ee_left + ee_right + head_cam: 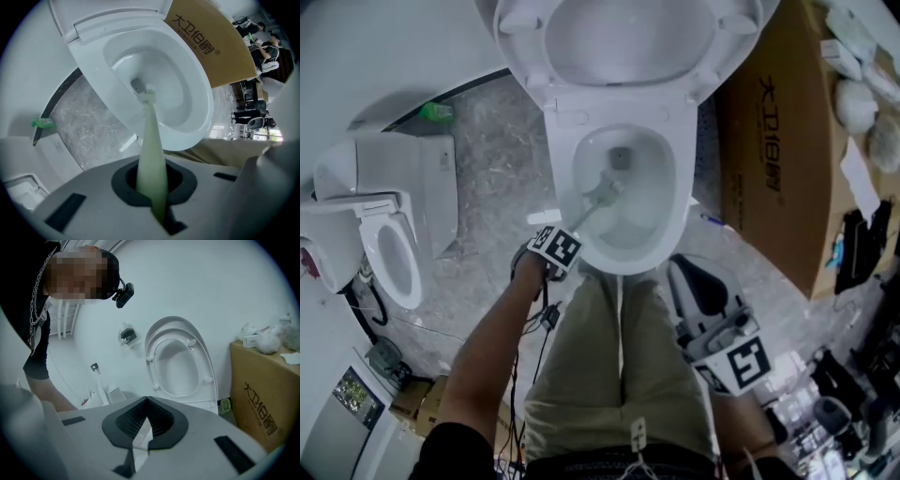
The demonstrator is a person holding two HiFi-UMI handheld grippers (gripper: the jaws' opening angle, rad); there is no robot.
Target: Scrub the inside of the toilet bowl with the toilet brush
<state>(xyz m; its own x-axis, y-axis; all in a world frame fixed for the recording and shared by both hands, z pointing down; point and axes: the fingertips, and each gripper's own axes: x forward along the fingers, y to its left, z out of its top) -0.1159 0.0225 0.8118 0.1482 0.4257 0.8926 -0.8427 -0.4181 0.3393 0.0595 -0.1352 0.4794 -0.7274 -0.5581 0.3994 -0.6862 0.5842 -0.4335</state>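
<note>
The left gripper clamps the toilet brush handle, its head low in the toilet bowl: best to press and sweep round the walls, keeping the right gripper, closed on nothing, clear

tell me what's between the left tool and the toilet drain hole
Only the brush handle, gripped by the left tool; shown in the left gripper view.

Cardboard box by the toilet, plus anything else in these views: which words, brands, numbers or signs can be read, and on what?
"大卫伯爵": printed on the side of the cardboard box.
Smaller print beside that brand: too small to read.
Small box on top of the cardboard box: print too blurred to read.
Marker cubes: square black-and-white patterns only, no words.
</note>
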